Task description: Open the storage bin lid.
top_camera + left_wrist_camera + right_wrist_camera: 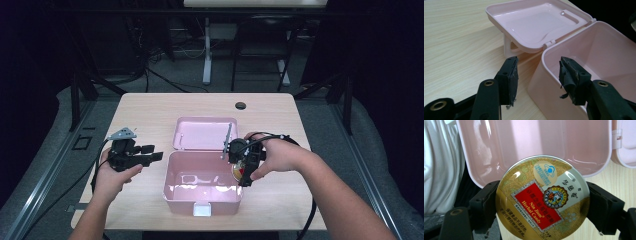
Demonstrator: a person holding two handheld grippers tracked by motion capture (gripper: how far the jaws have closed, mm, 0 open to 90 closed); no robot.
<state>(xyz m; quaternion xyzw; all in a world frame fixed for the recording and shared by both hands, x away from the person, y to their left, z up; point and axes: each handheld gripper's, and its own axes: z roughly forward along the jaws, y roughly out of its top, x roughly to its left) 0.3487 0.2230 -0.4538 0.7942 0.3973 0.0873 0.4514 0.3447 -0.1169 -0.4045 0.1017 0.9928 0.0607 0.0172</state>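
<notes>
Clamping round candy tin (542,200) across its width in right gripper (542,202), label legible in right gripper view, face-up over pink box (202,192); left gripper (537,80) agape, empty.

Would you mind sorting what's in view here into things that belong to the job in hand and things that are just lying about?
Job in hand:
- candy tin, clamped in the right gripper
- pink box, lid open
- left gripper, open beside the box

Just about:
- table and its grommet hole
- desk legs behind

Right hand-held gripper (541,205) clamps round herbal candy tin (542,198) by its edges, over open pink box (536,142) and table (616,185).
</notes>
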